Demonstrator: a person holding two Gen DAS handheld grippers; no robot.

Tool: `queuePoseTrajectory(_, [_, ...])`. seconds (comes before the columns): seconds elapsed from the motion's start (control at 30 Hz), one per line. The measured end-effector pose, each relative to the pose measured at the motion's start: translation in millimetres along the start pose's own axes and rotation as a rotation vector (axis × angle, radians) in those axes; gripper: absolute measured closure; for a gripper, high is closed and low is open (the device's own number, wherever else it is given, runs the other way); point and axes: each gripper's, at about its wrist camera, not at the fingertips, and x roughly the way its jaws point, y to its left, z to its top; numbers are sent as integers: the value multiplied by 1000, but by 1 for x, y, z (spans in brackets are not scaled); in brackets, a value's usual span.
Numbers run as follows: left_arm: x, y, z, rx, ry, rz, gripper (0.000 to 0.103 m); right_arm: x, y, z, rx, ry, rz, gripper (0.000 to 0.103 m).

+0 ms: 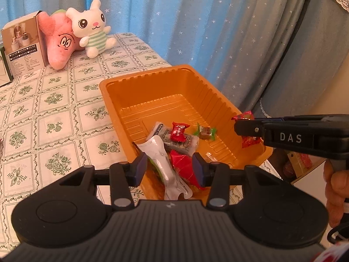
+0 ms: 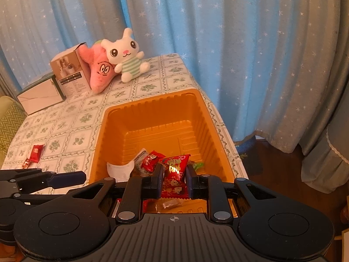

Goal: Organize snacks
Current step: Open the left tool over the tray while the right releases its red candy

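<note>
An orange plastic tray (image 1: 139, 76) sits at the table's right edge. Several snacks lie at its near end: a white packet (image 1: 157, 150), a grey bar (image 1: 181, 144), a red candy (image 1: 178, 131), a green-wrapped candy (image 1: 205, 132) and a red packet (image 1: 183, 166). My left gripper (image 1: 169, 166) hangs open just above the white and red packets, its pads clear of them. My right gripper (image 2: 174, 171) is shut on a red snack packet (image 2: 174, 172) above the tray (image 2: 150, 100); it comes in from the right in the left wrist view (image 1: 238, 126). Two red snacks (image 2: 37, 151) lie on the tablecloth to the left.
A pink star plush (image 2: 100, 72), a white bunny plush (image 2: 126, 59) and two boxes (image 2: 67, 74) stand at the table's far end. Blue star-print curtains (image 2: 240, 54) hang behind. The table drops off right of the tray. The left gripper's finger (image 2: 65, 178) shows at lower left.
</note>
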Motion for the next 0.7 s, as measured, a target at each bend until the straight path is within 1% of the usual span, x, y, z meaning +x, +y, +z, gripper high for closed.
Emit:
queuePoseTrajectory(0.3, [-5, 7, 1, -8, -7, 6, 62, 6, 6, 2, -6, 4, 18, 81])
queuePoseTrajectory(0.37, [-7, 9, 0, -10, -10, 14, 62, 6, 5, 3, 15, -17, 61, 81])
queuePoseTrajectory(0.4, [-8, 11, 0, -9, -11, 23, 62, 7, 2, 3, 37, -19, 88, 81])
queuePoseTrajectory(0.43, [-8, 12, 0, -6, -12, 34, 62, 8, 1, 4, 55, -12, 95, 80])
queuePoseTrajectory(0.47, [-9, 13, -1, -4, -12, 45, 62, 9, 0, 6, 67, -10, 94, 75])
queuePoseTrajectory(0.5, [-10, 13, -1, -3, -14, 52, 62, 8, -1, 7, 76, -18, 99, 62])
queuePoseTrajectory(0.53, [-12, 14, -2, -5, -16, 57, 62, 6, -3, 7, 87, -27, 106, 58])
queuePoseTrajectory(0.57, [-13, 16, -3, -8, -18, 59, 62, 4, -5, 7, 100, -31, 106, 56])
queuePoseTrajectory(0.7, [-18, 18, -5, -17, -18, 61, 62, -1, -5, 4, 107, -13, 82, 56])
